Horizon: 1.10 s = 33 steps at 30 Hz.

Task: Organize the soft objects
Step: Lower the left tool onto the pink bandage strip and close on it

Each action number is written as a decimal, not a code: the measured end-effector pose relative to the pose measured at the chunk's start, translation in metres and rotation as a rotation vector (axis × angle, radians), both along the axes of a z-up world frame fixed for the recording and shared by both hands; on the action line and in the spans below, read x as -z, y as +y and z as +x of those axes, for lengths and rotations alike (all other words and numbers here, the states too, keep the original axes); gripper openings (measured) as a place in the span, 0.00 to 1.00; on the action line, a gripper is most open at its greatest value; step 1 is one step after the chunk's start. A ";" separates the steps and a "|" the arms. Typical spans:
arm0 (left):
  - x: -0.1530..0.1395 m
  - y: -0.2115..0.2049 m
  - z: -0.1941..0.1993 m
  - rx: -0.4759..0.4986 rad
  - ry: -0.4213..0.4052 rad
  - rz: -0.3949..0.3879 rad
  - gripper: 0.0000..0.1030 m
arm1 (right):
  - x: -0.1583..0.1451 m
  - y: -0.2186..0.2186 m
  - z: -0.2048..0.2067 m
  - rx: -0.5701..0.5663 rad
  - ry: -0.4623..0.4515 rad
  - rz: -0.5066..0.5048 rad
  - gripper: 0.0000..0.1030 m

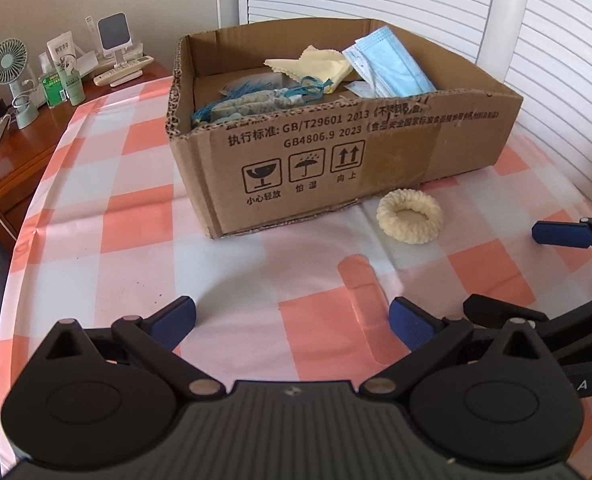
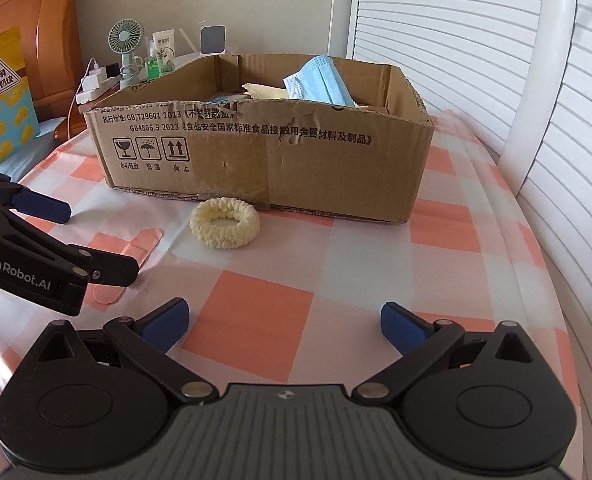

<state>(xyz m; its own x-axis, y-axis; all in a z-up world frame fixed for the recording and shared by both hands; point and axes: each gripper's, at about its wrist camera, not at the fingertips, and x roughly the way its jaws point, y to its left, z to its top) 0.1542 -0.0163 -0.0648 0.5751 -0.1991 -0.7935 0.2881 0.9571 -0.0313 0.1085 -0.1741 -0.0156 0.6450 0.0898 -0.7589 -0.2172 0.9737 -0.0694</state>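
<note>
While both claws are hovering low over the checked tablecloth point(image 1: 107, 224), the left gripper point(image 1: 291, 322) is holding its blue pads wide apart with nothing between them, and the right gripper point(image 2: 283, 322) is likewise spread open and empty. Centre frame in the right wrist view, a cream knitted scrunchie point(image 2: 224, 223) is lying flat on the cloth just beside the near wall of the cardboard box point(image 2: 336, 176), with bare cloth between it and the right claw. Toward the left of that view, two pink adhesive bandages point(image 2: 141, 242) are lying crossed on the cloth, partly under the left gripper's arm; in the left wrist view one is showing between that claw's pads, bandage point(image 1: 362, 292). Inside the box, blue face masks point(image 1: 392, 64) are leaning against the far right wall, a pale yellow cloth point(image 1: 312, 66) is lying mid-box, and blue tasselled items point(image 1: 251, 100) are sitting near the left wall. At the upper left, a small green fan point(image 1: 9, 68) is standing on a wooden nightstand point(image 1: 23, 152) beyond the table's rounded edge.
</note>
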 end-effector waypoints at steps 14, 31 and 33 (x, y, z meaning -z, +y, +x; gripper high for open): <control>0.000 0.017 -0.008 -0.035 -0.051 0.056 1.00 | 0.000 0.000 -0.001 0.006 0.000 -0.001 1.00; 0.004 0.037 -0.009 0.036 -0.032 0.000 1.00 | 0.001 0.000 -0.002 0.005 -0.011 0.002 1.00; 0.004 0.037 -0.007 0.040 -0.030 0.001 1.00 | 0.001 0.000 -0.003 0.005 -0.013 0.002 1.00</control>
<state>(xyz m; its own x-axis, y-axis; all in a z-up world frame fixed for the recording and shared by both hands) 0.1467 0.0211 -0.0689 0.5902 -0.2222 -0.7760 0.3274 0.9446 -0.0215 0.1060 -0.1740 -0.0170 0.6553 0.0885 -0.7501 -0.2116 0.9749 -0.0698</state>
